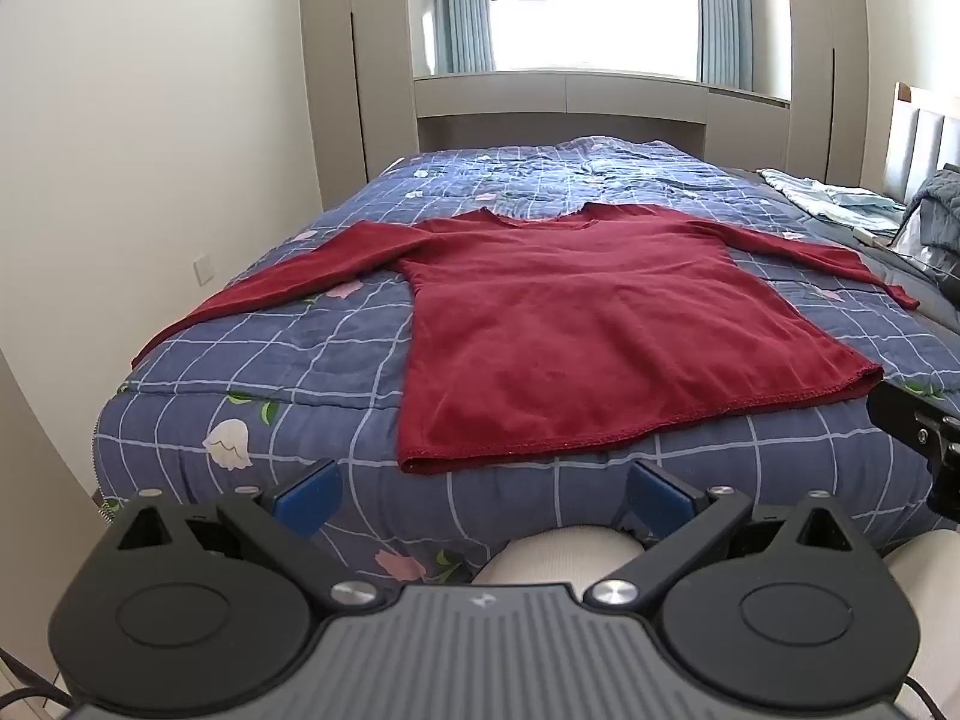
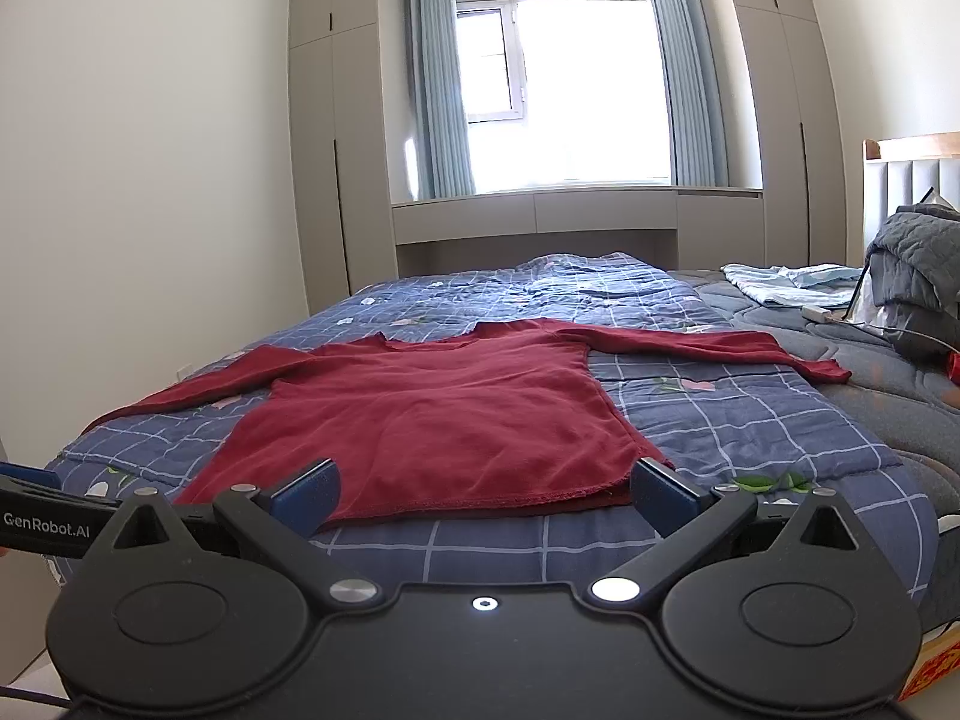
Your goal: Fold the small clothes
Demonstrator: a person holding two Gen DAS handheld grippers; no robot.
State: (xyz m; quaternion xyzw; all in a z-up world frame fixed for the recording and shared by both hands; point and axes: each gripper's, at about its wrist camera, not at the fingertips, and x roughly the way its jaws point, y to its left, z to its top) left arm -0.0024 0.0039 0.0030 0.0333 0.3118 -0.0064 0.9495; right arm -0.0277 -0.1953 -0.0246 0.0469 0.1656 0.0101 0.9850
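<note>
A dark red long-sleeved top (image 1: pixel 588 324) lies flat on the bed, both sleeves spread out, neck toward the window, hem toward me. It also shows in the right wrist view (image 2: pixel 432 420). My left gripper (image 1: pixel 483 495) is open and empty, just short of the hem near its left corner. My right gripper (image 2: pixel 483 495) is open and empty, at the hem's right part. The other gripper's body shows at the right edge of the left view (image 1: pixel 918 432) and the left edge of the right view (image 2: pixel 42 525).
The bed has a blue checked floral quilt (image 1: pixel 270 372). Grey bedding (image 2: pixel 918 276), a light blue cloth (image 2: pixel 780 285) and a cable lie at the far right by the headboard. A wall is on the left, wardrobes and a window behind.
</note>
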